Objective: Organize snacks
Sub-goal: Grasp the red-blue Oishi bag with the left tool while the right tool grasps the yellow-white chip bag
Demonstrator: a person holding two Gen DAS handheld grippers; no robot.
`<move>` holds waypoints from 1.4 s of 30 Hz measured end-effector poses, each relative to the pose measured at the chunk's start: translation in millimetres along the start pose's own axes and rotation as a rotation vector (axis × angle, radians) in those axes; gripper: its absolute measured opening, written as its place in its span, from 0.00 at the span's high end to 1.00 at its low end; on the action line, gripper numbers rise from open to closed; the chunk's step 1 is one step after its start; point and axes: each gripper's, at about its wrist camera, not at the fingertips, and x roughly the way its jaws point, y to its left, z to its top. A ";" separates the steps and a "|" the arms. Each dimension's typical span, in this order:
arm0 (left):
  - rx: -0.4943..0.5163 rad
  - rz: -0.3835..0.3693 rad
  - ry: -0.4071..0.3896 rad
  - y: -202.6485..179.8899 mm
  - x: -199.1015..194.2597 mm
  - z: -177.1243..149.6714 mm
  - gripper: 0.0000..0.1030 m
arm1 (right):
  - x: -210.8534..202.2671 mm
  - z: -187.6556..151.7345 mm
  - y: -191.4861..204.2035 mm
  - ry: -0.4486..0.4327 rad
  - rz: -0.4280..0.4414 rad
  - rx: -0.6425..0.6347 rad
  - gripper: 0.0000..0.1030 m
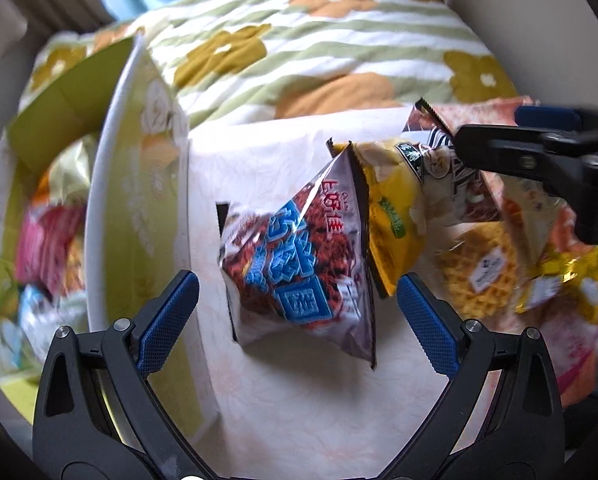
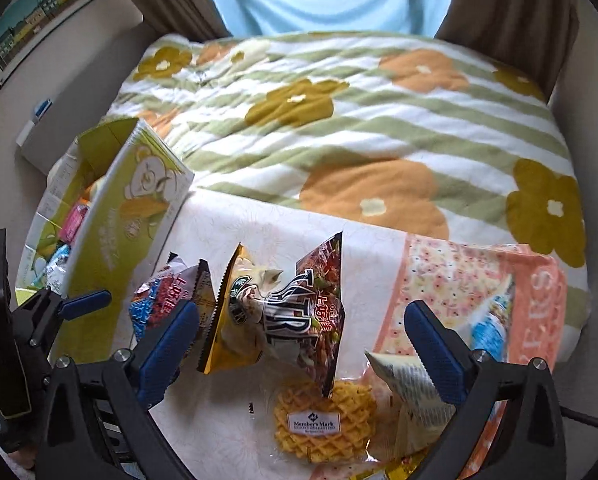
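Both my grippers hang spread wide, gripping nothing. At far left stands the green box point(image 1: 131, 208), already holding bright packets that only my left camera shows well. Just right of it, on the pale cloth point(image 1: 299, 400), lies the red-and-blue snack bag point(image 1: 299, 264), between the fingers of my left gripper point(image 1: 299, 312) (not touching either pad). Next come the yellow bag point(image 1: 395, 216) and dark bag point(image 2: 319, 312), overlapping. My right gripper point(image 2: 301, 344) hovers above these. Only its camera shows the waffle packet point(image 2: 325, 424) label clearly, and the pink pouch point(image 2: 539, 312) furthest right.
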 end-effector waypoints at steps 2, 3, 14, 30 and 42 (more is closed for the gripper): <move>0.034 0.029 0.014 -5.8 6.6 3.8 0.04 | 12.3 3.7 1.1 0.043 0.010 -0.017 0.01; 0.046 0.043 0.018 -7.2 8.7 5.1 0.04 | 18.3 5.8 1.0 0.061 0.018 -0.022 0.01; 0.115 0.111 0.060 -19.4 24.5 16.7 0.16 | 50.1 16.6 -4.7 0.159 0.061 -0.061 0.00; 0.087 0.049 0.082 -3.1 33.9 12.7 0.43 | 69.6 14.5 5.7 0.218 0.099 -0.068 0.00; -0.003 -0.027 0.074 15.4 25.2 8.4 0.43 | 76.1 6.7 7.8 0.222 0.061 -0.031 0.20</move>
